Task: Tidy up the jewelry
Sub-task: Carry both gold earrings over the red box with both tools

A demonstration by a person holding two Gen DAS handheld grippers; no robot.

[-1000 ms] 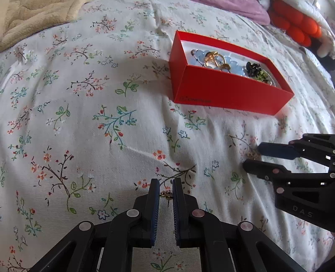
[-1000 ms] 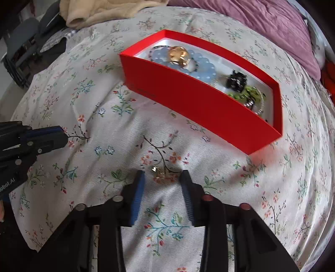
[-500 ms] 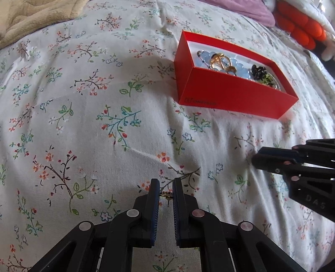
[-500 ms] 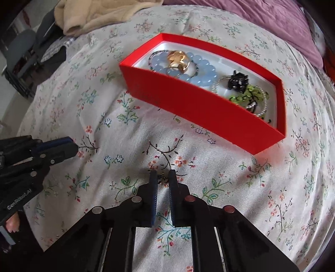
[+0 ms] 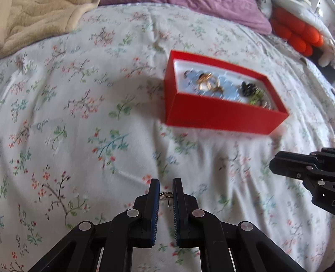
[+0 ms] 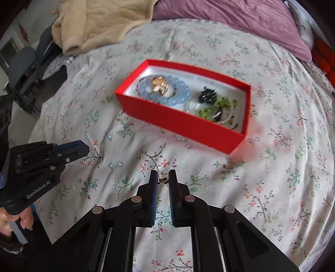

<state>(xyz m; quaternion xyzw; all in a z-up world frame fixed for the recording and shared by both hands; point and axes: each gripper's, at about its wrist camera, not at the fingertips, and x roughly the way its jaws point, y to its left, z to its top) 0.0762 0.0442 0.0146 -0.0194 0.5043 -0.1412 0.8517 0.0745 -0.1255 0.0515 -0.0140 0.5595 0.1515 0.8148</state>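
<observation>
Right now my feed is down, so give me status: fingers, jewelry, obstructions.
Left gripper shut on small earring. Right gripper shut on second earring. Red box ahead, open, path unobstructed.

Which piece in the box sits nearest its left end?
The gold ring, lying on the blue bead bracelet; the black and green pieces sit at the right end.

Place: a home bedroom.
Surface: a bed, covered by a white floral sheet (image 6: 282, 188), soft and creased.
Bedding: a beige fleece blanket (image 6: 100, 23) heaped at the far edge; a purple pillow (image 6: 240, 18) beside it.
Soft toy: orange and white plush (image 5: 297, 33) at the far right corner of the bed.
Personal items: a red box (image 6: 188, 125) of bracelets and rings lying on the sheet.
Beyond bed: a dark chair (image 6: 23, 69) on the floor, at left.
</observation>
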